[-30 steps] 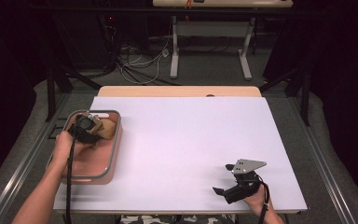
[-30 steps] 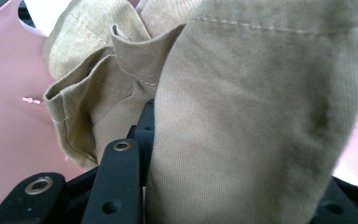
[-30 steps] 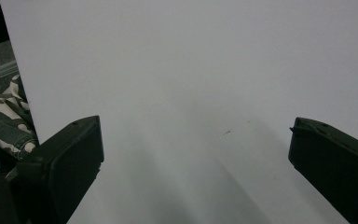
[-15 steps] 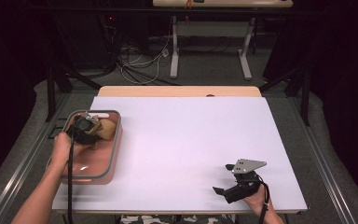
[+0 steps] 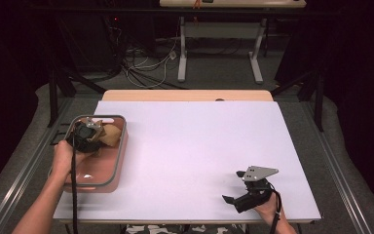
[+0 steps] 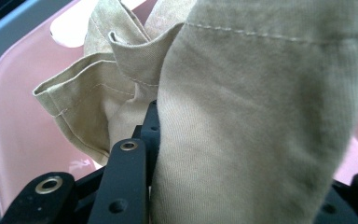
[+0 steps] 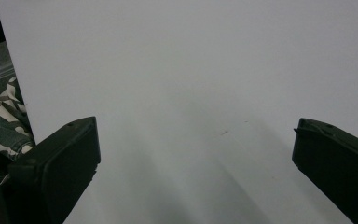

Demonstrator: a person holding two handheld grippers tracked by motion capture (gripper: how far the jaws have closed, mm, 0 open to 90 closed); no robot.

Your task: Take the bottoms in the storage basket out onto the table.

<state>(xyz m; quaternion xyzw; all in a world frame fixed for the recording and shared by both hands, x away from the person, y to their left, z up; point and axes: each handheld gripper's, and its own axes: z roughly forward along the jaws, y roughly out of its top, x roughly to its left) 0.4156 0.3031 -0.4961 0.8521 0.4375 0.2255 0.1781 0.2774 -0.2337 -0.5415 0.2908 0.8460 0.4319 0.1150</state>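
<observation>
Khaki cloth (image 6: 242, 116) between left gripper (image 5: 88, 132) jaws, just closing.

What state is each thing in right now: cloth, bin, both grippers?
Cloth: crumpled, in the bin, bunched between the left fingers.
Bin: upright at the table's left edge, holding the cloth.
Left gripper: in the bin, jaws have just been closing on the cloth.
Right gripper: open, nothing between its fingers, over bare table.
</observation>
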